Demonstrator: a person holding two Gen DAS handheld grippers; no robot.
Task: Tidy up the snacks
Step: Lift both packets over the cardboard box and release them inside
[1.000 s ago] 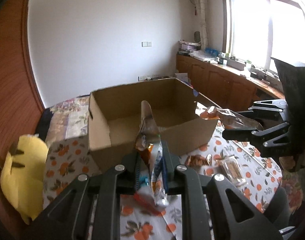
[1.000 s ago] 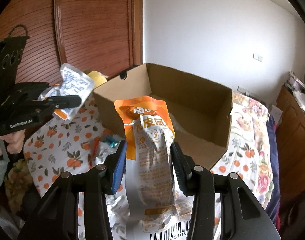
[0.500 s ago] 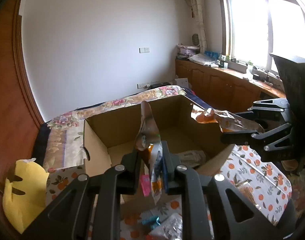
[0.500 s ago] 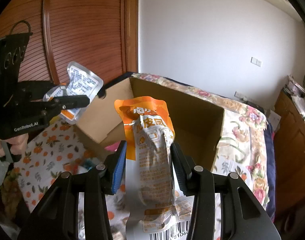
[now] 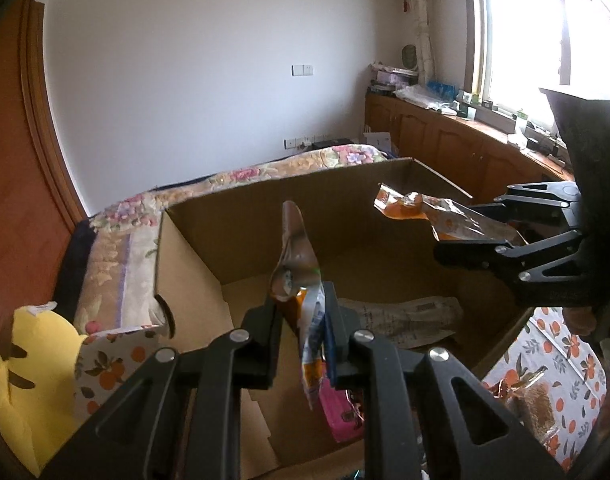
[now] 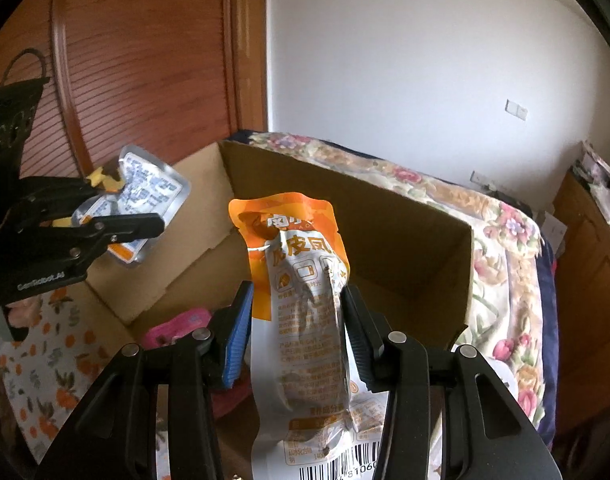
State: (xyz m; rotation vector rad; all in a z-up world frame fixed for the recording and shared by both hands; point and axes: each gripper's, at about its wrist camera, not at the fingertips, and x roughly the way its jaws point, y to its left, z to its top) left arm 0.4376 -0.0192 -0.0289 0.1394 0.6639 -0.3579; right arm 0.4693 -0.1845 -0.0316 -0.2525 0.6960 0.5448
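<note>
Handheld grippers: black two-finger units

Left gripper (image 5: 305, 330) and right gripper (image 6: 297, 330): black angular linkage arms, silver pivot screws, blue ribbed pads on fingers (image 6: 237, 332); white "GenRobot.AI" lettering on the left body; skin visible behind housings.

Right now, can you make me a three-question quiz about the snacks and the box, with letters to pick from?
1. Where is the pink packet?
A. inside the cardboard box
B. on the yellow cushion
C. on the windowsill

2. What colour tops the pouch in the right gripper?
A. green
B. orange
C. purple

3. What is the left gripper doing?
A. hanging open with nothing in it
B. lying on the table
C. pinching a silver snack packet above the box

Answers: 1 A, it lies on the box floor. 2 B, its top band is orange. 3 C, both fingers press on the packet over the open box.
</note>
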